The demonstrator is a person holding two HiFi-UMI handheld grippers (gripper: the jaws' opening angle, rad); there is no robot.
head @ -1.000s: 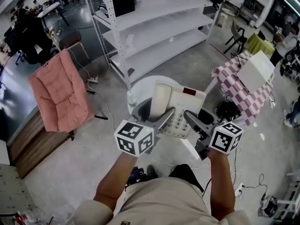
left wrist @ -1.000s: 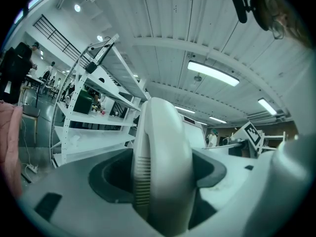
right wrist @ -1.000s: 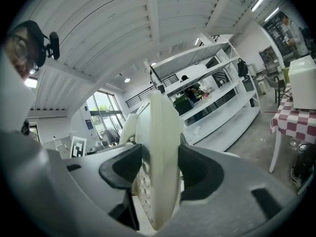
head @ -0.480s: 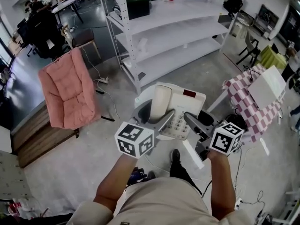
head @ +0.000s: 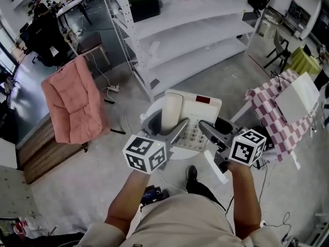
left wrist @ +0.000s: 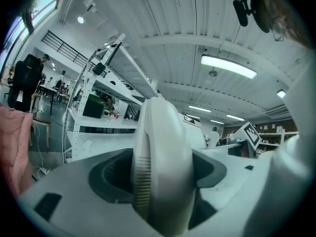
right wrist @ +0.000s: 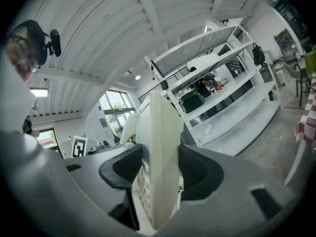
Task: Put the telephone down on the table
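A cream desk telephone (head: 198,113) with a red display and its handset (head: 172,112) in the cradle is held up over a small round white table (head: 152,107). My left gripper (head: 165,126) is shut on the phone's left side, its jaws pressed on either side of the handset (left wrist: 163,167). On the phone's right edge my right gripper (head: 212,128) is shut, clamping the thin side of the base (right wrist: 157,172). The head view does not show whether the phone touches the table.
A tall white shelf rack (head: 190,30) stands behind the table. A pink cushioned chair (head: 72,99) is at the left. To the right stands a table with a checked cloth (head: 272,117) and a white box (head: 298,94). Cables lie on the concrete floor.
Both grips are the same. The phone and grippers sit slightly further left and higher in the head view, and the background has shifted with the head.
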